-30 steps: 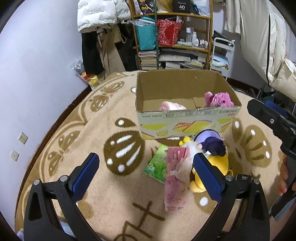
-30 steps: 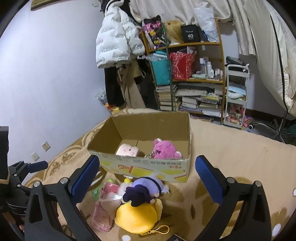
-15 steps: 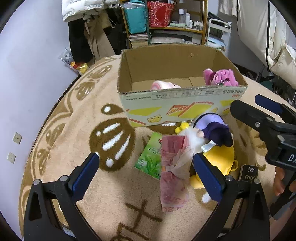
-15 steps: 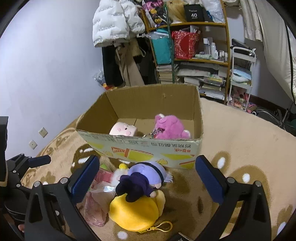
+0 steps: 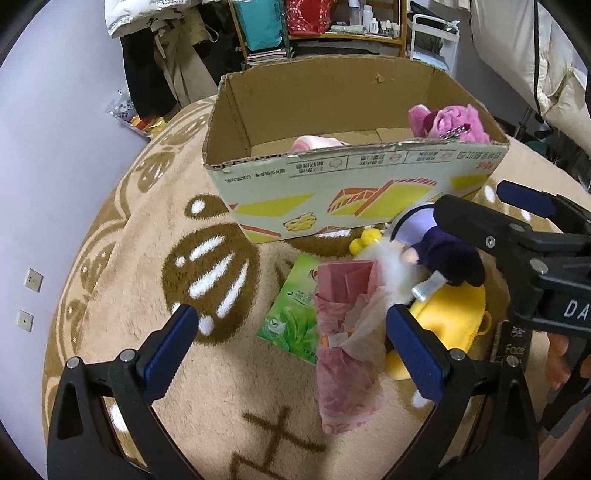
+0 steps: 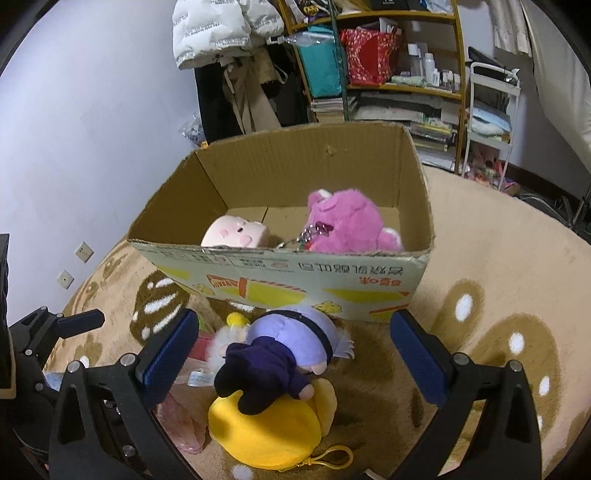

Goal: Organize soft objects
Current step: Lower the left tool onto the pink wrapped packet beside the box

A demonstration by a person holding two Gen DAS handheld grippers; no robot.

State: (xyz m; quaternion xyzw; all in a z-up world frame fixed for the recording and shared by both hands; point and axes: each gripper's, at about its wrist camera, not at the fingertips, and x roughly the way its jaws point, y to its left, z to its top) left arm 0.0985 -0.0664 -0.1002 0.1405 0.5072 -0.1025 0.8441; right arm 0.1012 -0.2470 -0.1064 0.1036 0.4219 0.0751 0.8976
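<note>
An open cardboard box (image 5: 354, 184) (image 6: 295, 280) stands on the rug and holds a pink plush bear (image 6: 343, 221) (image 5: 447, 123) and a pale pink plush (image 6: 234, 232) (image 5: 314, 142). In front of the box lie a purple doll (image 6: 280, 354) (image 5: 436, 247) on top of a yellow plush (image 6: 266, 432) (image 5: 454, 317), a pink plastic packet (image 5: 347, 350) (image 6: 181, 417) and a green tissue pack (image 5: 295, 314). My left gripper (image 5: 295, 347) is open above the packet and the green pack. My right gripper (image 6: 295, 354) is open and straddles the purple doll.
A round tan rug (image 5: 147, 258) with brown patterns covers the floor. Behind the box stand a cluttered shelf (image 6: 388, 66) and hanging coats (image 6: 229, 33). A white cart (image 6: 491, 122) is at the back right. A small black box (image 5: 513, 343) lies by the yellow plush.
Both grippers have moved forward and down toward the pile in front of the box. The right gripper now straddles the purple doll. The toys have not moved.
</note>
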